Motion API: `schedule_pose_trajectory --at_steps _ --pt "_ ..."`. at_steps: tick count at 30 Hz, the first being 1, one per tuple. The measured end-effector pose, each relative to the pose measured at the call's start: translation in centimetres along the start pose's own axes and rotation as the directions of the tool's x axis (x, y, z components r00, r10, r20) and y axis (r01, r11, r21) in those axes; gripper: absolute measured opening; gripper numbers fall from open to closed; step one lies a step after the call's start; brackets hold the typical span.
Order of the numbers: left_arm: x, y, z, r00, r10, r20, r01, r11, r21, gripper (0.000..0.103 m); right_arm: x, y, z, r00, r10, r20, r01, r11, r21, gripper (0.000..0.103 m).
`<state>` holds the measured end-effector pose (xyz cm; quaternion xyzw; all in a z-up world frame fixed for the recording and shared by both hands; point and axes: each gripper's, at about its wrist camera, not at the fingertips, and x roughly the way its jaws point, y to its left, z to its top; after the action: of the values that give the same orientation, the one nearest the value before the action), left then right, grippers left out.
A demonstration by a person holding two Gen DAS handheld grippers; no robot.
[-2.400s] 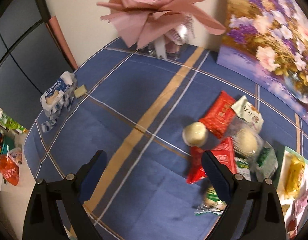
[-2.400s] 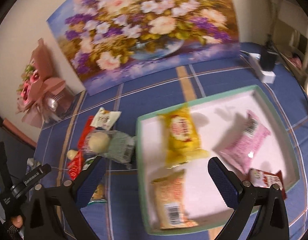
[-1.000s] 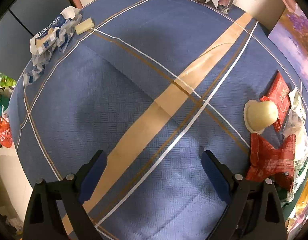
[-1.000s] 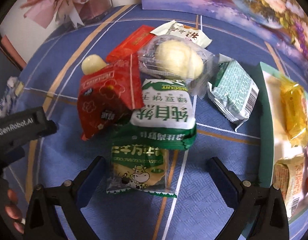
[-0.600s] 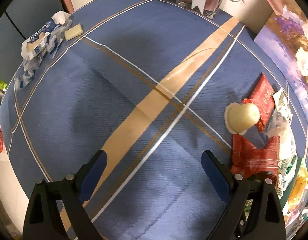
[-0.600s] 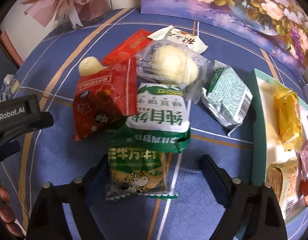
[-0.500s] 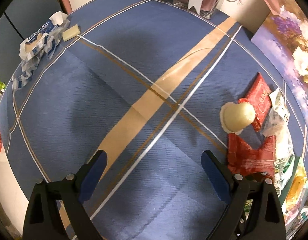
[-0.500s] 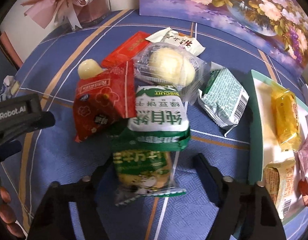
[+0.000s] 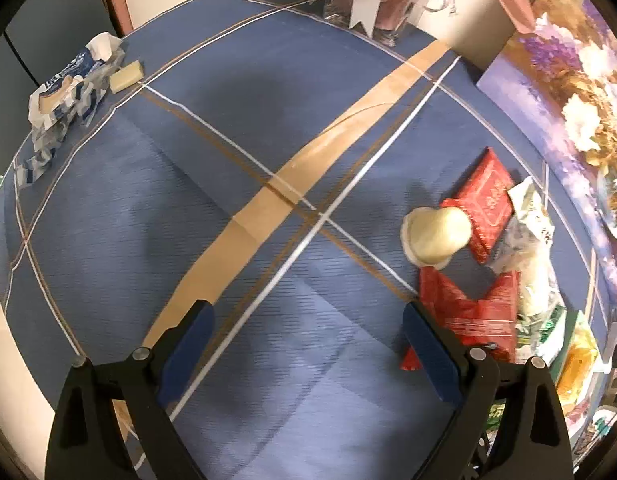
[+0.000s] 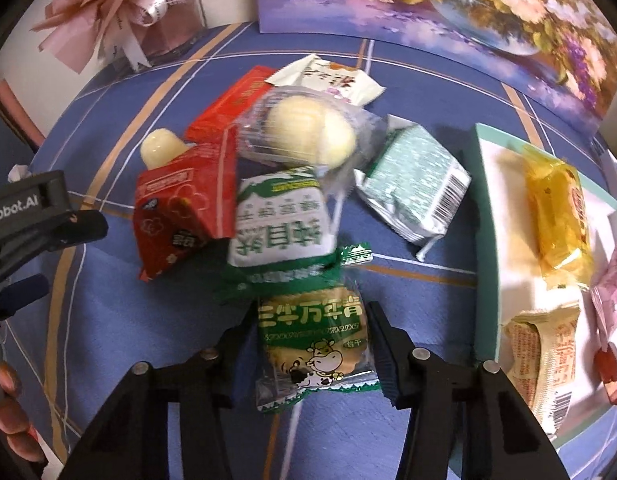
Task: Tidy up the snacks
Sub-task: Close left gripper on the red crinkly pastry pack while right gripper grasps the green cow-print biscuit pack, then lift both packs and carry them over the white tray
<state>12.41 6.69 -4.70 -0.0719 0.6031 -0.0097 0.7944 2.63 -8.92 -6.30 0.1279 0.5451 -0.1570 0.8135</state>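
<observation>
My right gripper is shut on a green cow-print biscuit packet, its fingers pressing both sides. Behind it lies a pile: a green-white biscuit pack, a red pouch, a clear-wrapped bun, a pale jelly cup, a mint-green pack. A white tray with a green rim at right holds a yellow snack and others. My left gripper is open and empty over blue cloth, left of the red pouch and jelly cup.
A pink bouquet in a clear vase and a flower painting stand at the back. A torn blue-white wrapper lies at the table's far left edge. The left gripper body shows at left in the right wrist view.
My right gripper has closed from wide open onto the cow-print biscuit packet. The left gripper has drifted slightly, staying open.
</observation>
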Motion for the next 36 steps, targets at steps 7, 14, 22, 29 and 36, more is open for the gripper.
schedule_pose_trajectory --at_steps 7,14,22,29,36 --pt "-0.5 -0.5 0.1 0.997 -0.069 0.022 0.069 0.997 0.019 0.095 -1.0 -3.5 0.2 0.999 0.034 0.000 -0.034 0.997 0.070 0.052" --pt "-0.8 -2.5 -0.6 0.987 -0.163 0.019 0.161 0.985 0.053 0.094 -3.1 -4.1 -0.2 0.999 0.037 0.026 -0.039 0.995 0.090 0.052" --pt "0.8 -4.6 -1.0 0.975 -0.224 -0.006 0.224 0.972 0.076 0.077 -4.7 -5.4 -0.7 0.998 0.041 0.051 -0.048 0.989 0.143 0.052" --pt "1.4 -5.9 -1.6 0.972 -0.234 -0.012 0.234 0.966 0.107 0.074 -4.1 -5.8 0.5 0.997 0.052 0.065 -0.063 0.982 0.178 0.052" --pt "2.0 -6.4 -1.8 0.967 -0.256 -0.016 0.256 0.962 0.096 0.069 -4.1 -6.3 0.4 0.996 0.065 0.060 -0.076 0.978 0.196 0.052"
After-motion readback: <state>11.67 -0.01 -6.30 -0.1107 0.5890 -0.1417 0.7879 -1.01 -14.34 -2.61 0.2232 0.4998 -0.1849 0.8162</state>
